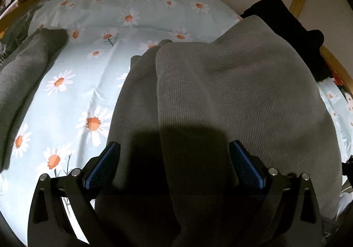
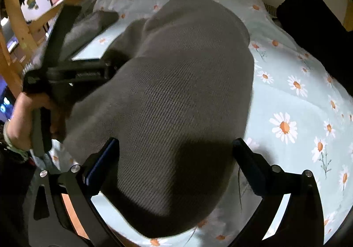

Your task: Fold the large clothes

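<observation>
Jaws standing wide on both grippers, gripping nothing, straddling the grey sweater (image 1: 231, 92).

Lying folded on the daisy duvet (image 1: 92, 75), long axis running away from the left gripper (image 1: 174, 147); right gripper (image 2: 176, 145) hovering over its near end.

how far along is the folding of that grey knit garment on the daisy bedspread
Partly done: the grey knitted garment is doubled over on the daisy-print bedspread. In hand: nothing gripped; left gripper and right gripper are open above it. Left: a grey sleeve still trails sideways, unfolded.
</observation>
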A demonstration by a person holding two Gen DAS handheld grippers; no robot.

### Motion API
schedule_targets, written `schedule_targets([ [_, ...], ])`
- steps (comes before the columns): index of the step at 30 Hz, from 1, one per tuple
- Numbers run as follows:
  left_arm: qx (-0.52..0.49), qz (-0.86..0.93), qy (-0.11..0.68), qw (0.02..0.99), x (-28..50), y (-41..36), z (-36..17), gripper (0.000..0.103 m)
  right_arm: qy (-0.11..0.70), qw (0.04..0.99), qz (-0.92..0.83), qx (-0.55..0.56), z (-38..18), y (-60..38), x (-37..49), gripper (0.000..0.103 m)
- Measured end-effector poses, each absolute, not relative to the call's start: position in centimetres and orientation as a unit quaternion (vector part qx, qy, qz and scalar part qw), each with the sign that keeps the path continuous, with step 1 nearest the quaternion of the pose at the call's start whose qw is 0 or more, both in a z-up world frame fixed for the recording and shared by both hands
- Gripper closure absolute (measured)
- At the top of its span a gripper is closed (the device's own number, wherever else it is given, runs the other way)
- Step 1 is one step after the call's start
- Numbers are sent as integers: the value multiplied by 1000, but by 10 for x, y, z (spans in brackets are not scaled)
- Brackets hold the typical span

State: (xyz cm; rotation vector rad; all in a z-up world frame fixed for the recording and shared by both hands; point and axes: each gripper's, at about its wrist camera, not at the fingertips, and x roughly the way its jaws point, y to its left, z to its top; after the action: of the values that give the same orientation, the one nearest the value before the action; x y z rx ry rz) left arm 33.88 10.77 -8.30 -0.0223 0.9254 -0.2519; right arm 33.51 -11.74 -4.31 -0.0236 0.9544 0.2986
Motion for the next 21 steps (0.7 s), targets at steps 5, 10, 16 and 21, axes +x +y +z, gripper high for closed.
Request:
schedule_targets([
  [5,-18,-120,445,887,334,112,-81,5,434,887,135,86,-34,-161,326,3],
  [10,-58,-112,446,886,313,124,-78,5,471,821,207,249,-71,-206,349,3],
  [16,-104,-111,436,887,277,138,-84,5,484,747,280,359,-109,-205,373,2],
  [21,-110,-107,425,892,265,138,-92,5,494,721,302,380,-121,-195,388,2],
])
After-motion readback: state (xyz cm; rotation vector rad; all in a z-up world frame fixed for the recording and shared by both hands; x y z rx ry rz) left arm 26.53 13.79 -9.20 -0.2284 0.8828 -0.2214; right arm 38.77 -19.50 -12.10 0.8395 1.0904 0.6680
